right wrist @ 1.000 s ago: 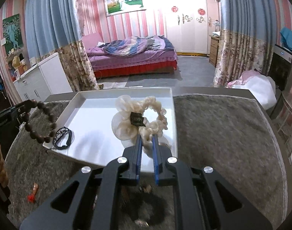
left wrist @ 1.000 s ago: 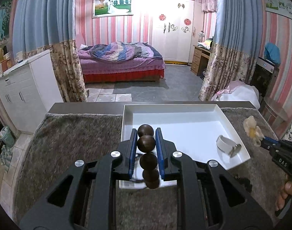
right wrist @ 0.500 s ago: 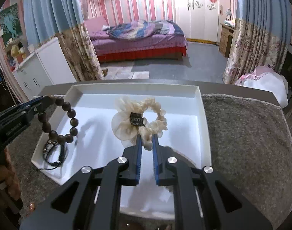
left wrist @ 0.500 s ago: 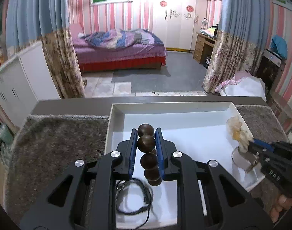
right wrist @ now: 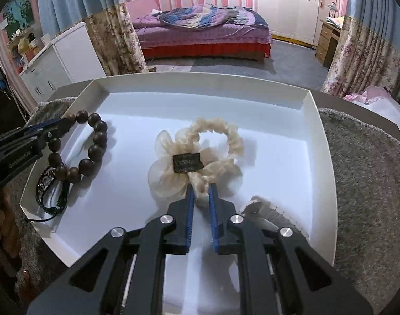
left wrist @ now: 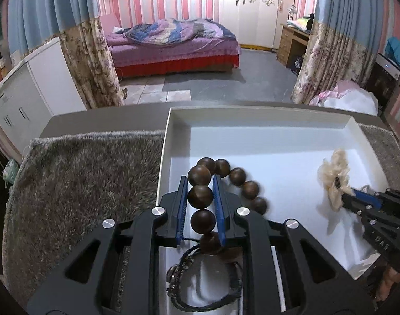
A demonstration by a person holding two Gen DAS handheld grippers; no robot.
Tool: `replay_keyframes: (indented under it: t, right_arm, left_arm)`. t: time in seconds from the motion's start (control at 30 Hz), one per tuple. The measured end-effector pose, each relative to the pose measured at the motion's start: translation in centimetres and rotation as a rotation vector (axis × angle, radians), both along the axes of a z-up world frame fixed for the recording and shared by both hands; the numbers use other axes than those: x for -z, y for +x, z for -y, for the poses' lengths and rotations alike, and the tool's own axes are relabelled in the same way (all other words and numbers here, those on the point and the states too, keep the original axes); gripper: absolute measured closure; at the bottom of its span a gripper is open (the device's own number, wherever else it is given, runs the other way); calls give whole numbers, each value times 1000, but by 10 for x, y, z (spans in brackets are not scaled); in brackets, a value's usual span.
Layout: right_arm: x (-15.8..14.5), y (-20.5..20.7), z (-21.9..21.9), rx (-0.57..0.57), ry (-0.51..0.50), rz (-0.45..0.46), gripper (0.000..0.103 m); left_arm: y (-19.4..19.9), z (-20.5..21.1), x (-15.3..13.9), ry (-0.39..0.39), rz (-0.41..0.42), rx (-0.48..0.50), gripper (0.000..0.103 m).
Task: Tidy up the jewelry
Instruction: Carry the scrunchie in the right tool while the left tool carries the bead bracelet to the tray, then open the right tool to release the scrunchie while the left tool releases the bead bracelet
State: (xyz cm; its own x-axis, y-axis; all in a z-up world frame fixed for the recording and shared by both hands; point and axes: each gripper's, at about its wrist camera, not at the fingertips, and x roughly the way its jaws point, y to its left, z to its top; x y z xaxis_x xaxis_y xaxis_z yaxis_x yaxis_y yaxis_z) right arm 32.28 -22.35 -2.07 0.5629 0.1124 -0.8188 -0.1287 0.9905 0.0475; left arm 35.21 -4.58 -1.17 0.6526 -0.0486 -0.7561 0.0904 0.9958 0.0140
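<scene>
My left gripper (left wrist: 200,183) is shut on a brown wooden bead bracelet (left wrist: 248,189), holding it over the left side of the white tray (left wrist: 268,113); it also shows in the right wrist view (right wrist: 95,141), its lower beads touching the tray floor. My right gripper (right wrist: 200,191) is shut on a cream fabric scrunchie (right wrist: 215,141) with a dark tag, resting low in the tray's middle; it appears at the right of the left wrist view (left wrist: 333,181). A black cord bracelet (right wrist: 50,191) lies in the tray's near left corner.
The tray (right wrist: 328,141) sits on a grey shaggy rug (left wrist: 82,178) over a table. A white band-like piece (right wrist: 263,210) lies in the tray by my right fingers. Beyond the far edge are curtains, a bed and a white cabinet.
Both grippers moved forward and down into the tray. The bead bracelet now hangs lower, near the black cord bracelet, and the scrunchie sits low over the tray floor.
</scene>
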Motion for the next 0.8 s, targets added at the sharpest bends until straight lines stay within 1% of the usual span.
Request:
replay_keyframes:
  t: [0.1, 0.17, 0.23, 0.3, 0.33, 0.37, 0.4, 0.47, 0.5, 0.57, 0.63, 0.7, 0.8]
  right_arm:
    - [-4, -3, -2, 6, -23, 19, 81]
    - [-4, -2, -5, 8, -15, 17, 79]
    - [-5, -3, -6, 16, -13, 18, 78]
    - [-8, -6, -6, 23, -19, 32, 75]
    - [-10, -8, -6, 23, -24, 41, 73]
    - [-12, -10, -5, 26, -19, 45, 71]
    - [-14, -12, -5, 29, -12, 48, 70]
    - [-20, -17, -2, 31, 5, 59, 70]
    - [-25, -23, 1, 30, 16, 65, 70]
    - [-29, -30, 5, 28, 22, 65, 70]
    - [-34, -47, 15, 38, 18, 74, 70]
    - [-36, -65, 27, 46, 31, 84, 70]
    - [-35, -96, 46, 65, 39, 90, 70]
  left_arm:
    - [5, -1, 11, 18, -26, -8, 85]
    - [5, -2, 19, 31, -47, -17, 85]
    - [4, 0, 22, 41, -50, -10, 85]
    - [0, -1, 21, 40, -46, -16, 85]
    - [-2, -1, 19, 35, -43, -20, 83]
    - [-3, -2, 18, 31, -43, -21, 76]
    - [-6, -2, 16, 24, -39, -20, 73]
    - [-15, 1, 9, 35, -22, -18, 61]
    - [-20, 2, 5, 36, -14, -16, 59]
    - [-31, 2, -2, 38, 4, -16, 48]
    - [-45, 0, -10, 32, 13, -16, 44]
    - [-62, -4, -16, 26, 22, -17, 42]
    - [-92, -12, -21, 2, 28, -26, 37]
